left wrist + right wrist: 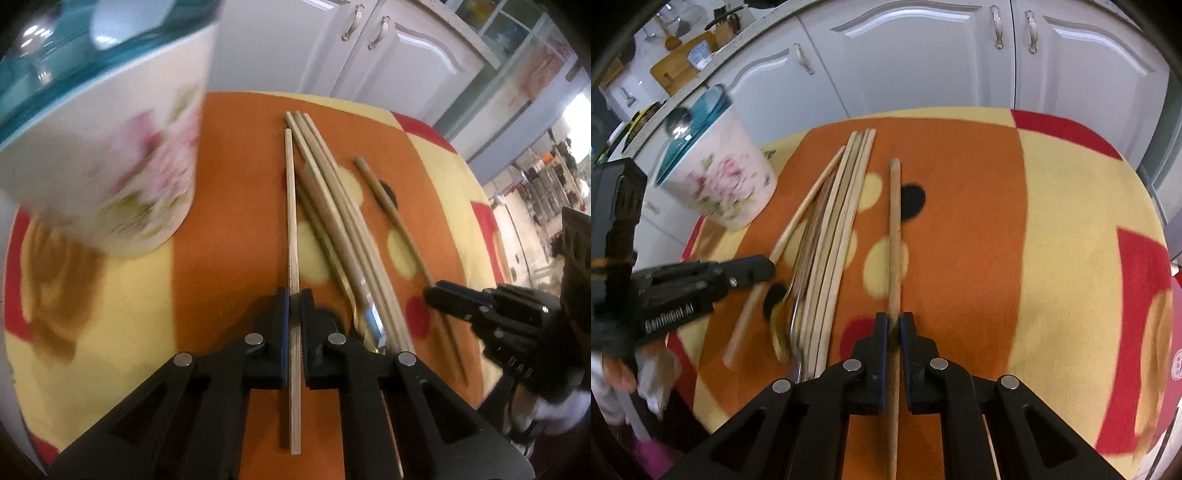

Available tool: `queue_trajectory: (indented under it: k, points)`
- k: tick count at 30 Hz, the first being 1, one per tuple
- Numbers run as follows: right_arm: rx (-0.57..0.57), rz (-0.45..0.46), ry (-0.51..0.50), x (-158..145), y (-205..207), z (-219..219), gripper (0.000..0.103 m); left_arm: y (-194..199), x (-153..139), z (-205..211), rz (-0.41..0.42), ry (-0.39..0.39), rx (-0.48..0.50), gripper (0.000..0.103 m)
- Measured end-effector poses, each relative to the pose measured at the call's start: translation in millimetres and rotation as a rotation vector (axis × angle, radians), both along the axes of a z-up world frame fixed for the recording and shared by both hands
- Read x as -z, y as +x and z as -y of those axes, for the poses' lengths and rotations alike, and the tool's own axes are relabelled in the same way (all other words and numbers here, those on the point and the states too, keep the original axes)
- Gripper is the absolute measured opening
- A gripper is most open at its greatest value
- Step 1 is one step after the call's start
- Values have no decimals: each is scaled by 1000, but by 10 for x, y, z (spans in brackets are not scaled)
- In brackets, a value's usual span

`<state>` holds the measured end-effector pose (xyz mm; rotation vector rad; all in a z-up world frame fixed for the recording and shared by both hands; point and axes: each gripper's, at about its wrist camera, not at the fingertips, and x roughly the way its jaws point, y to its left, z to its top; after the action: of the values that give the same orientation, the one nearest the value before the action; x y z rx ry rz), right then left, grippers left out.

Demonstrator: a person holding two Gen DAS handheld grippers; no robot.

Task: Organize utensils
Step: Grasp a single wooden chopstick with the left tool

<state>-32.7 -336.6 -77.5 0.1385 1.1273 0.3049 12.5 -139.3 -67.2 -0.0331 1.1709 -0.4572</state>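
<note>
Left gripper (294,295): jaws are closing tight on a pale square-sided chopstick (292,206), pads pressing it from both sides. The stick is running straight ahead between the fingers, its far end lying toward the middle of the orange band of the tablecloth (229,206).

Right gripper (894,318): jaws are pinching a round brown stick (894,229) in the same way, near its closer end. This stick is lying apart from the others, just to the right of the bundle, crossing a yellow dot and passing beside a black dot on the cloth.

Bundle (834,236): several slim wooden chopsticks are lying side by side between the 2 held sticks, roughly parallel, fanning slightly at the far end. A metal utensil (371,321) with a shiny surface is sitting among their near ends; its exact type is not clear because of blur.

Container (110,158): a white floral holder with a teal rim is standing upright at the far left of the table, well apart from the bundle. A metal spoon (679,119) is sitting inside it.

White cabinet doors (923,59) are filling the background. A hand (617,373) is showing behind the left gripper's body in the right wrist view.
</note>
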Motion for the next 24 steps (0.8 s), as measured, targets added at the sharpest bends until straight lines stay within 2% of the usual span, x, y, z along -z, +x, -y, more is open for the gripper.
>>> queue_trajectory:
  k: [4, 7, 8, 9, 10, 11, 13, 14, 17, 21, 24]
  points:
    - [-19, -41, 16, -3, -317, 94, 6, -291, -39, -220, -26, 22, 79, 4]
    - [-23, -64, 4, 24, -370, 117, 7, -465, -4, -323, -58, 44, 115, 4]
    - [-18, -61, 4, 11, -370, 121, 11, -496, 7, -341, -71, 43, 129, 4]
    - [-7, -45, 3, -24, -342, 115, 27, -516, 9, -349, -77, 46, 136, 4]
    - [-1, -30, 6, -54, -317, 118, 35, -526, -7, -360, -70, 52, 134, 4]
    - [3, -12, 6, -89, -273, 110, 38, -526, -29, -365, -57, 51, 130, 5]
    - [-2, 20, -6, -141, -112, 45, 38, -469, -109, -370, -24, 38, 113, 7]
    - [-4, 31, -15, -152, -38, 14, 38, -420, -150, -357, -7, 36, 97, 11]
    - [-12, 47, -52, -125, 200, -92, 26, -263, -217, -281, 33, 24, 65, 26]
    - [-30, 30, -67, -42, 396, -162, 26, -77, -179, -81, 82, 87, 56, 27]
    - [-37, 15, -102, 37, 510, -200, 25, 34, -79, 41, 69, 120, 57, 27]
